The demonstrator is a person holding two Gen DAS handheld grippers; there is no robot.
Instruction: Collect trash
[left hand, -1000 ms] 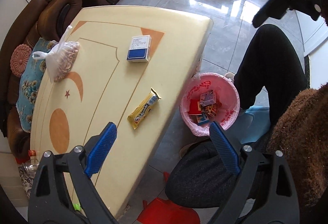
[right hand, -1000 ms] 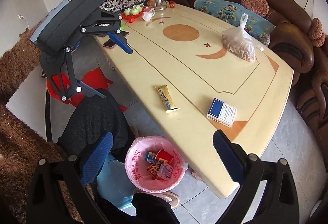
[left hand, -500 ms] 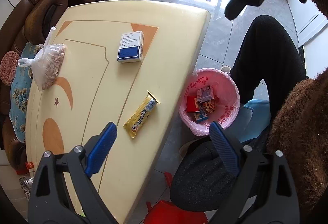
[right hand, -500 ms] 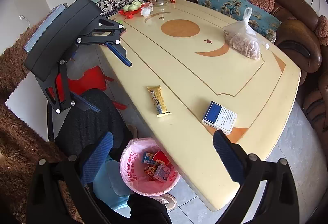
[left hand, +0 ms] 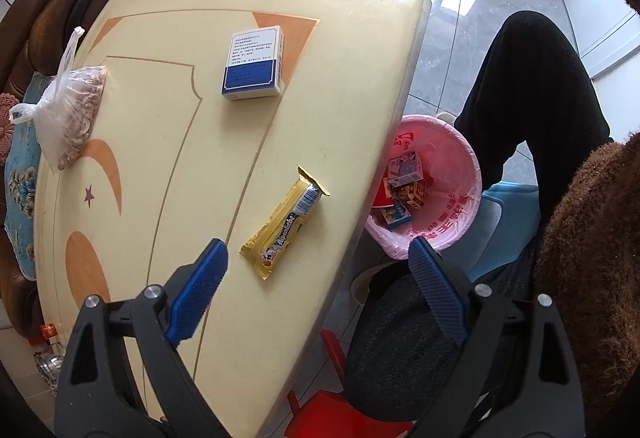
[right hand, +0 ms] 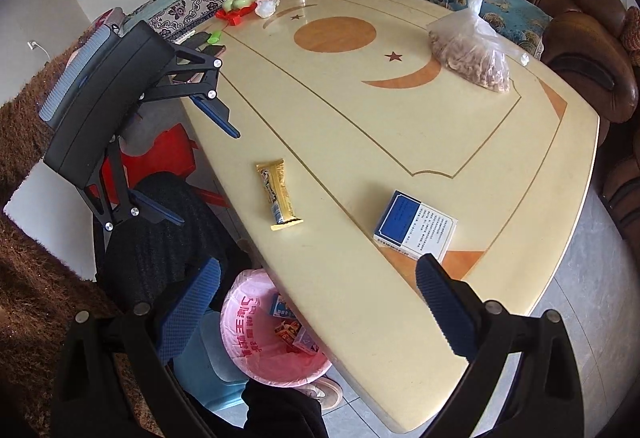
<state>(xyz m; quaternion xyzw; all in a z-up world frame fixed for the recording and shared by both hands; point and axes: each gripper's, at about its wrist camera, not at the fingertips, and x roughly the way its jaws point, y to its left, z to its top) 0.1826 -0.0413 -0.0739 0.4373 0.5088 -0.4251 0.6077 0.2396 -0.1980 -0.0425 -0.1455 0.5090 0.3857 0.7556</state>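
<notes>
Yellow snack wrapper [left hand: 285, 223] flat on table [left hand: 160, 141], crimped ends; both hand-held grippers [left hand: 316, 270] [right hand: 316, 298] spread, empty.

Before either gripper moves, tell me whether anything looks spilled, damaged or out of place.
Nothing is spilled or damaged. Two bits of trash are out of place: the yellow candy wrapper and the blue-and-white box lie on the table, not in the pink-lined bin beside it.

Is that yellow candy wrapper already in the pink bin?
No, the yellow candy wrapper lies flat on the table, beside the pink bin on the floor.
</notes>
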